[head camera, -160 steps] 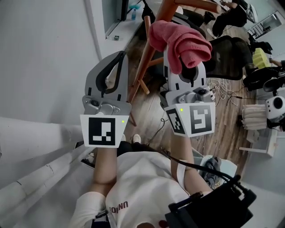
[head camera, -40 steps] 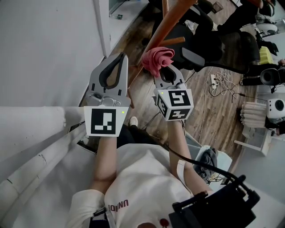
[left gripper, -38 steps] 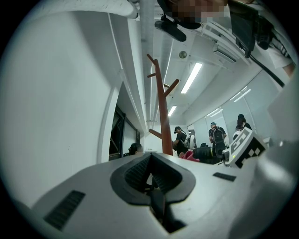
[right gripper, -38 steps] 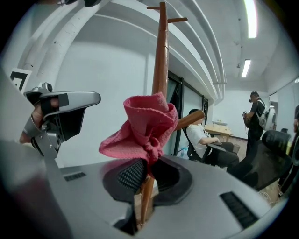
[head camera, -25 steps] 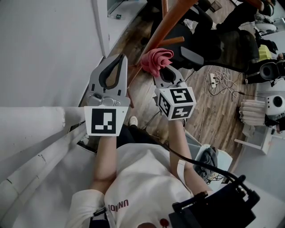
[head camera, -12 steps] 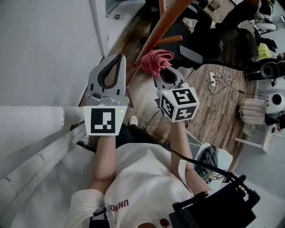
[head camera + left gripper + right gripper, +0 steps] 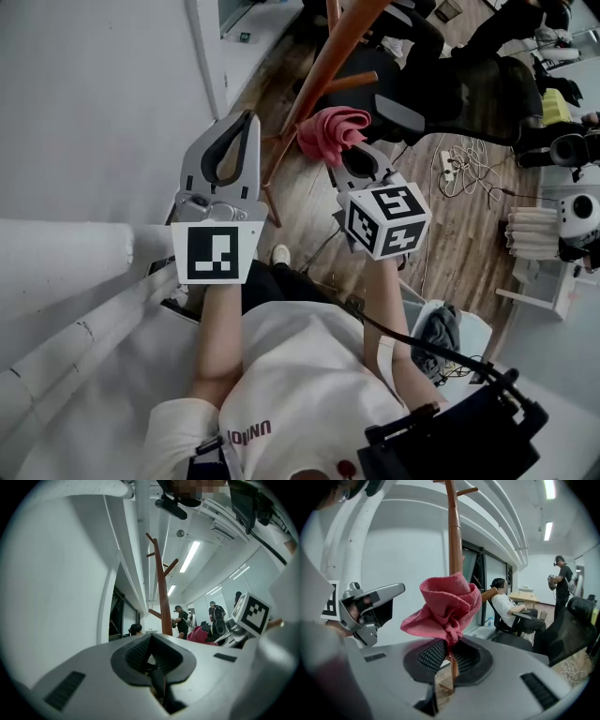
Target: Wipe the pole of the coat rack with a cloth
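Note:
The brown wooden coat rack pole (image 7: 323, 66) slants up across the head view and stands upright in both gripper views (image 7: 162, 603) (image 7: 453, 531). My right gripper (image 7: 345, 155) (image 7: 449, 649) is shut on a bunched pink cloth (image 7: 330, 131) (image 7: 446, 603). The cloth sits just right of the pole's lower part; I cannot tell whether it touches. My left gripper (image 7: 246, 120) (image 7: 153, 654) is shut with nothing in it, held left of the pole near the wall. From the left gripper view, the cloth (image 7: 199, 633) and the right gripper's marker cube (image 7: 253, 614) show at the right.
A white wall (image 7: 94, 94) and white pipes (image 7: 66, 253) close in on the left. A black office chair (image 7: 441, 84) stands behind the rack. Cables (image 7: 469, 178) lie on the wooden floor, and white equipment (image 7: 581, 225) sits at the right. People (image 7: 506, 609) are in the room beyond.
The right gripper and cloth have come down from high on the pole to its lower part. In the last second they drifted slightly right. The left gripper has barely moved.

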Action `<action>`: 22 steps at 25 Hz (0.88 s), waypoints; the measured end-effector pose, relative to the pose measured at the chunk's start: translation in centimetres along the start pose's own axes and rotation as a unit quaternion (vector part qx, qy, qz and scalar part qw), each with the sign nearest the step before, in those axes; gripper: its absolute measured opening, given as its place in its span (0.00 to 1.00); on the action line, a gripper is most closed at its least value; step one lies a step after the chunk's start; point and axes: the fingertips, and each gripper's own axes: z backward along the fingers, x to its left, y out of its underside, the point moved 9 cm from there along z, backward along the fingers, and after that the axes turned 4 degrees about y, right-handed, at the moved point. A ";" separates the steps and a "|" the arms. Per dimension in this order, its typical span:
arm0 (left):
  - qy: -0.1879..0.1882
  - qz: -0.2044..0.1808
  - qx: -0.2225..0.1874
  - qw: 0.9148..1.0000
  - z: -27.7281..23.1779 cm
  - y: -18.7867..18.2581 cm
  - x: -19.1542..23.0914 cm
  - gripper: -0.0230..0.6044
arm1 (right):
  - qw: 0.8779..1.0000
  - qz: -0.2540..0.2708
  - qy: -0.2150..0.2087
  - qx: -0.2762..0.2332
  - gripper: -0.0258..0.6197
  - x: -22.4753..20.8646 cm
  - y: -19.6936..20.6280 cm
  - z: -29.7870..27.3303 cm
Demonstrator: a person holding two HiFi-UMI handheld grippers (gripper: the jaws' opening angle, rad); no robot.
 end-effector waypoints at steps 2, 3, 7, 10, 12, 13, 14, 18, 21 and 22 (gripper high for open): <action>0.000 0.000 0.001 1.000 0.1 0.0 0.0 0.06 | 1.000 -0.007 -0.001 0.005 0.11 -0.1 -0.1 0.2; -0.001 0.000 0.001 1.000 0.1 0.0 0.0 0.06 | 1.000 -0.009 -0.002 0.007 0.11 -0.1 -0.1 0.4; -0.003 0.001 0.000 1.000 0.1 0.0 0.0 0.06 | 1.000 -0.010 -0.006 0.015 0.11 -0.2 -0.4 0.9; -0.003 0.001 0.003 1.000 0.2 0.1 0.0 0.06 | 1.000 -0.011 -0.008 0.019 0.11 -0.4 -0.5 1.2; -0.004 0.002 0.005 1.000 0.2 0.1 -0.1 0.06 | 1.000 -0.011 -0.008 0.022 0.11 -0.5 -0.6 1.6; -0.003 0.002 0.006 1.000 0.2 0.1 -0.1 0.06 | 1.000 -0.012 -0.008 0.023 0.11 -0.6 -0.6 1.7; -0.002 0.001 0.005 1.000 0.2 0.1 -0.1 0.06 | 1.000 -0.012 -0.008 0.024 0.11 -0.7 -0.7 1.8; 0.000 0.003 0.002 1.000 0.0 0.2 -0.2 0.06 | 0.999 -0.014 -0.001 0.029 0.11 -1.1 -0.7 2.3; 0.003 0.002 0.004 1.000 -0.2 0.3 -0.3 0.06 | 0.999 -0.011 0.008 0.032 0.11 -1.6 -0.6 2.6; 0.005 0.002 0.004 1.000 -0.3 0.4 -0.3 0.06 | 0.999 -0.011 0.012 0.032 0.11 -1.8 -0.6 2.7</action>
